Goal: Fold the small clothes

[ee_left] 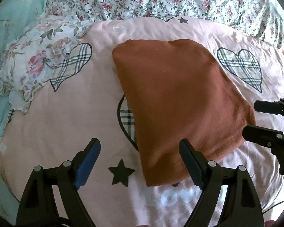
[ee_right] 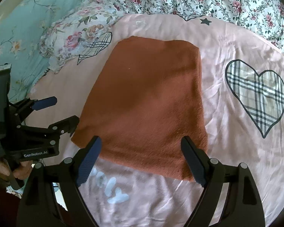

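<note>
Rust cloth (ee_right: 143, 104) folded flat on the pink sheet (ee_right: 227, 151)
Left gripper (ee_left: 140, 162) at 9 o'clock, right gripper (ee_right: 142, 162) at 6; both spread wide, empty, clear of the fold

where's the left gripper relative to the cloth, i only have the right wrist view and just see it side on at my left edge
Observer: The left gripper is open and empty, over the orange cloth's near left corner: one finger over the cloth, the other over bare pink sheet.
Operator: anything printed under it
Observer: Yes, a black star on the sheet between its fingers, right beside the cloth's left edge.
Operator: does the cloth hide anything on that side
Observer: It partly covers a plaid heart, whose outline sticks out from under the left edge.
</note>
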`<state>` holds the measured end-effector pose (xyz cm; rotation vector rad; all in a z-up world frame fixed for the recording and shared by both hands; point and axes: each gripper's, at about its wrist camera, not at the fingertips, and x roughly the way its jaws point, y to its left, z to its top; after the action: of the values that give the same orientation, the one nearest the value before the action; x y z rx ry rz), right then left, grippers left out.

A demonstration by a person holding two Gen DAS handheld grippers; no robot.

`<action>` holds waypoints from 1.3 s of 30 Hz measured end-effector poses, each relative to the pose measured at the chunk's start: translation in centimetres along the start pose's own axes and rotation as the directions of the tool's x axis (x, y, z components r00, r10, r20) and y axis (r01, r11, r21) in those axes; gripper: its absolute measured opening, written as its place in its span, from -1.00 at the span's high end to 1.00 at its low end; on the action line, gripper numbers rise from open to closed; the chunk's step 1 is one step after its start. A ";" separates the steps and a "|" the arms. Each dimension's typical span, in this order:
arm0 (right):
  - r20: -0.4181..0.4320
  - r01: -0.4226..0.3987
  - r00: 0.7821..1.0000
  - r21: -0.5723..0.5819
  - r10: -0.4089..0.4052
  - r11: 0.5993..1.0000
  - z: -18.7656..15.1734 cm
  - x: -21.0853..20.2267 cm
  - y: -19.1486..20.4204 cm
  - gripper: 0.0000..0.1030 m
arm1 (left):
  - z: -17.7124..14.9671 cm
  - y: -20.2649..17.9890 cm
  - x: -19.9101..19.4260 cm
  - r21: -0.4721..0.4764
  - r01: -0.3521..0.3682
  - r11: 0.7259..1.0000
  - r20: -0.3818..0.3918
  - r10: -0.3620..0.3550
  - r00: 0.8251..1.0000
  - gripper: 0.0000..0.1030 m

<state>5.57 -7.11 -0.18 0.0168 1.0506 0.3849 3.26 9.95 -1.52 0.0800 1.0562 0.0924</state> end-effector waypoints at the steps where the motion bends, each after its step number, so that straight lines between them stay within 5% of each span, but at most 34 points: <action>1: 0.001 0.000 1.000 0.003 0.000 1.000 0.1 0.0 -0.1 -0.67 | 0.1 -0.1 0.2 -0.001 0.002 1.000 -0.002 -0.002 1.000 -0.66; 39: 0.012 -0.029 1.000 0.064 0.028 0.998 2.6 1.6 -2.5 -0.67 | 2.2 -0.9 2.1 -0.058 0.025 0.998 -0.026 -0.027 0.999 -0.67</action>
<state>9.21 -8.49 -0.67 0.0910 1.0526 0.3764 6.28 9.23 -2.37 0.0130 1.0803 0.1007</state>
